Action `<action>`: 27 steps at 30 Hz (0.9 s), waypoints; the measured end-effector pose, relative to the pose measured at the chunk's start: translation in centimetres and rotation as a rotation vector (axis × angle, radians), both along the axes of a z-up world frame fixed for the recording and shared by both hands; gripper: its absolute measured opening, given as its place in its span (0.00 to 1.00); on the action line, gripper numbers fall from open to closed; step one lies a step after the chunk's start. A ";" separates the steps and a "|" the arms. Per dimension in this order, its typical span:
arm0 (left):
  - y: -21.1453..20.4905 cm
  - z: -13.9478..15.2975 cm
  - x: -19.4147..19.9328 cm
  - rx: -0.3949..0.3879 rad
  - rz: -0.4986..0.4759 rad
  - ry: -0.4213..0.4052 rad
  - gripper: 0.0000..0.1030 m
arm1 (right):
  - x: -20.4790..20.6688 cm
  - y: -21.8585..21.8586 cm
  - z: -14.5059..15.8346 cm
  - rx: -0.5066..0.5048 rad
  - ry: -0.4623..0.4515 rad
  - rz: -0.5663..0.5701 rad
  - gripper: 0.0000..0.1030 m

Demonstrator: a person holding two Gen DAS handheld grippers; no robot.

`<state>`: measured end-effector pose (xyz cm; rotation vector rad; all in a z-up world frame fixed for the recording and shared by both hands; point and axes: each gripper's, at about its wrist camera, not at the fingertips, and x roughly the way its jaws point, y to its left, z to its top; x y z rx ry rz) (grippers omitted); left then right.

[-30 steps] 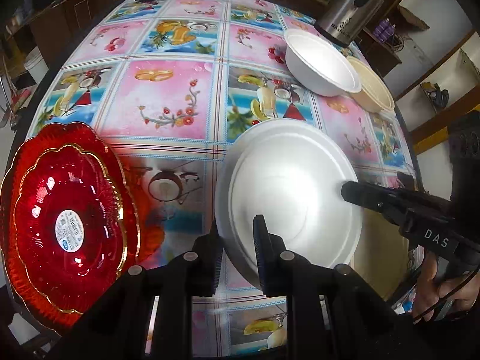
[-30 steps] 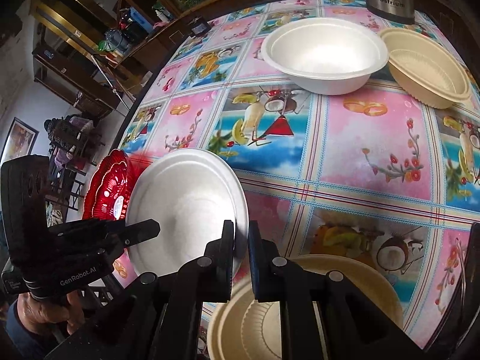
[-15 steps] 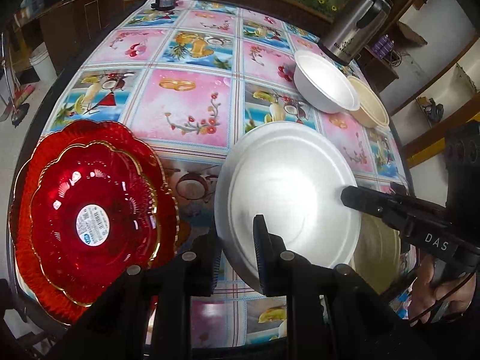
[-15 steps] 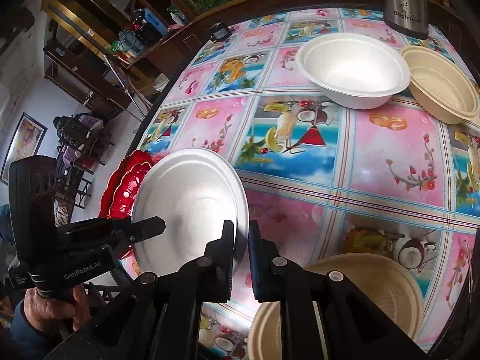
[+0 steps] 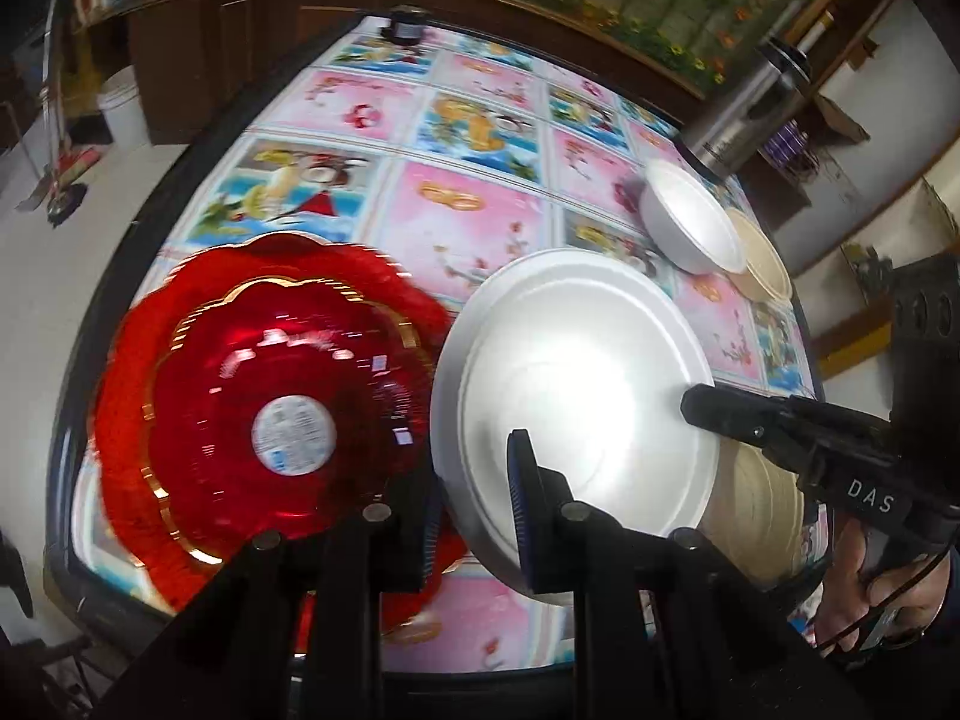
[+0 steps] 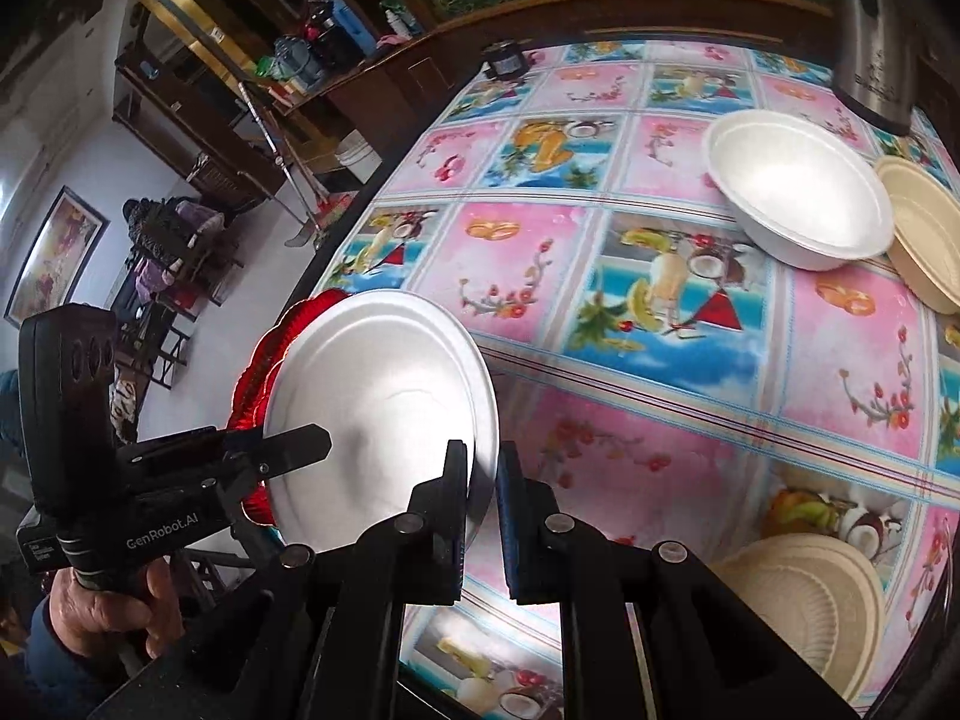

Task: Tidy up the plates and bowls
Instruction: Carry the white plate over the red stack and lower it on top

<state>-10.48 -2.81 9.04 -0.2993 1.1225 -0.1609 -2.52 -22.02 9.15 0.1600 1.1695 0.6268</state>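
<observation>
In your left wrist view, your left gripper (image 5: 474,501) is closed on the near rim of the white foam plate (image 5: 570,396), one pad above and one below the edge. The plate is held clear of the desk (image 5: 456,216), partly over the red scalloped plates (image 5: 264,408) stacked at the desk's near left edge. Your right gripper (image 5: 696,405) clamps the plate's opposite rim from the right. A beige plate (image 5: 762,510) lies at the near right edge, below the foam plate. A white foam bowl (image 5: 690,225) and a beige bowl (image 5: 765,261) touch near the far right edge, beside a steel flask (image 5: 750,114).

In your right wrist view, your right gripper (image 6: 480,489) is pinched shut on the white foam plate's (image 6: 384,402) near rim, the plate stretching left from the fingers. Your left gripper (image 6: 318,441) grips its far side. The red plates (image 6: 258,360) peek out behind it. The white bowl (image 6: 798,186) sits well beyond, toward the far right corner.
</observation>
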 end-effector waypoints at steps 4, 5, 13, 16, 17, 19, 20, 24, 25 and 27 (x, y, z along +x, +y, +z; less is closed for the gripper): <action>2.5 -0.1 -0.7 -0.004 0.045 0.003 0.19 | 0.1 2.9 0.0 -0.003 0.003 0.044 0.11; 3.1 -0.2 -0.8 -0.006 0.056 0.005 0.19 | 0.1 3.6 -0.1 -0.003 0.004 0.054 0.11; 7.1 -1.5 -1.7 -0.007 0.126 0.035 0.19 | 0.3 8.3 -1.2 -0.023 0.026 0.126 0.11; 8.3 -2.0 -1.8 -0.009 0.140 0.047 0.19 | 0.4 9.7 -1.8 -0.030 0.039 0.142 0.11; 8.5 -2.2 -1.7 -0.008 0.142 0.051 0.19 | 0.5 9.9 -1.9 -0.031 0.043 0.144 0.11; 9.0 -2.7 -1.6 -0.008 0.148 0.061 0.19 | 0.7 10.7 -2.3 -0.037 0.052 0.150 0.11; 9.2 -2.9 -1.5 -0.008 0.150 0.066 0.19 | 0.8 10.9 -2.5 -0.039 0.054 0.152 0.11; 9.9 -3.6 -1.1 -0.012 0.150 0.083 0.19 | 0.9 11.9 -3.0 -0.051 0.064 0.157 0.11; 9.9 -3.8 -1.0 -0.012 0.147 0.087 0.19 | 0.9 12.1 -3.2 -0.055 0.068 0.157 0.11; 10.2 -4.1 -0.8 -0.016 0.145 0.094 0.19 | 1.0 12.2 -3.4 -0.057 0.074 0.154 0.11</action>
